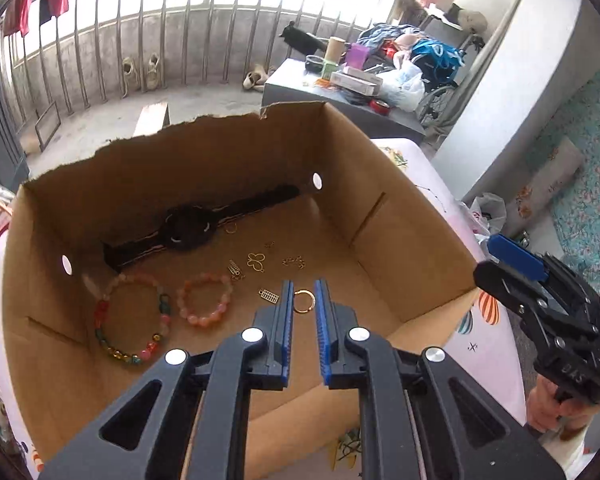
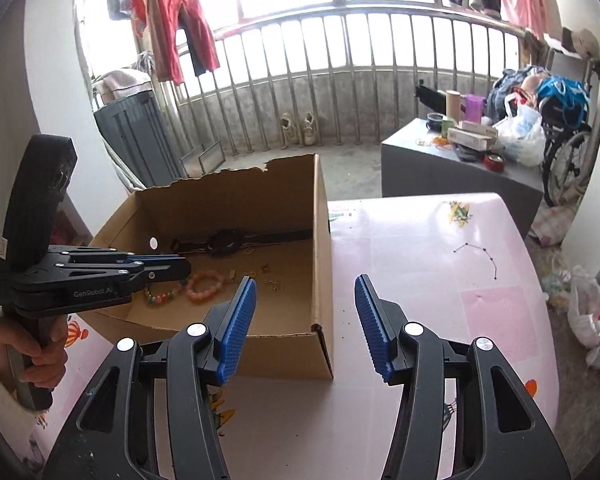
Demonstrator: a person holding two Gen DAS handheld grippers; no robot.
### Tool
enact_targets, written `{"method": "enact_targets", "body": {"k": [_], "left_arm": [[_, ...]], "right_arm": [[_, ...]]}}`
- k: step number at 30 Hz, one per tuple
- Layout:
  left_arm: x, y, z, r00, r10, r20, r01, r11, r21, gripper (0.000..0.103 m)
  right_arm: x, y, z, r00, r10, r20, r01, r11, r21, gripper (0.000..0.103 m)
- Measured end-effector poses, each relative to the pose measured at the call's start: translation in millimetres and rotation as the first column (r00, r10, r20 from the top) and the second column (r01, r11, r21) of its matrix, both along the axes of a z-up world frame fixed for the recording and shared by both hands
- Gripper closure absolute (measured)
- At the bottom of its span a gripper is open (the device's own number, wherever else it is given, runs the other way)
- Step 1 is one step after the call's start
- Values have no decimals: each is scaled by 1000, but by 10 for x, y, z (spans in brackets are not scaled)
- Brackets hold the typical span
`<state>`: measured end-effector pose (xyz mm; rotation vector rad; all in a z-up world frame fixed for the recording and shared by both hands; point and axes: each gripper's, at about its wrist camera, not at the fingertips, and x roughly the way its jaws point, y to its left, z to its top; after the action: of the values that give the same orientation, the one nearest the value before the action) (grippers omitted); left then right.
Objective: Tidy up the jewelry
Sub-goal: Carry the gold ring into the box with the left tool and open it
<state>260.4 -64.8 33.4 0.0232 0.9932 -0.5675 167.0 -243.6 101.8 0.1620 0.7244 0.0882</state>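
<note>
Jewelry in box [image 1: 400, 216]: watch [image 1: 192, 226], two bracelets [image 1: 206, 300], charms [image 1: 256, 262], ring [image 1: 303, 301]. Necklace [image 2: 476, 258] remains on worktop [image 2: 420, 280]. Left claw [image 1: 303, 292] nearly closed, empty; right claw [image 2: 305, 292] released, empty.

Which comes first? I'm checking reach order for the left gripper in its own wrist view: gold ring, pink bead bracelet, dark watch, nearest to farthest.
From the left gripper:
1. Gold ring, on the box floor just beyond its fingertips.
2. Pink bead bracelet, to the left.
3. Dark watch, along the far wall.
</note>
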Motion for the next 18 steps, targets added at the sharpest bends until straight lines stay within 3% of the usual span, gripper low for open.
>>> {"method": "enact_targets", "body": {"k": [2, 4, 6, 9, 12, 13, 15, 18], "left_arm": [[68, -45, -116, 998, 9, -64, -11, 1000, -28, 92], [59, -7, -115, 997, 23, -79, -28, 998, -59, 92], [-29, 56, -7, 1000, 17, -19, -18, 997, -75, 91], [-314, 137, 250, 992, -39, 118, 48, 996, -76, 76], [-577, 123, 362, 962, -202, 184, 221, 971, -89, 57], [-667, 94, 355, 946, -263, 192, 280, 958, -69, 51], [-761, 1, 310, 927, -310, 212, 312, 950, 25, 45], [-669, -127, 174, 924, -345, 165, 329, 937, 113, 41]], "right_arm": [[32, -76, -53, 1000, -20, -18, 20, 1000, 2, 54], [87, -129, -91, 999, -28, -41, 29, 999, 18, 54], [159, -89, -101, 999, -19, -49, 20, 1000, 15, 54], [234, -64, -93, 999, -23, -43, 22, 999, -30, 53], [329, -35, -159, 996, -32, -85, 25, 997, -79, 54], [368, -14, -199, 993, -35, -109, 25, 995, -99, 54], [392, -8, -244, 992, -33, -118, 21, 994, -107, 55], [399, 25, -233, 990, -36, -139, 16, 990, -137, 56]]}}
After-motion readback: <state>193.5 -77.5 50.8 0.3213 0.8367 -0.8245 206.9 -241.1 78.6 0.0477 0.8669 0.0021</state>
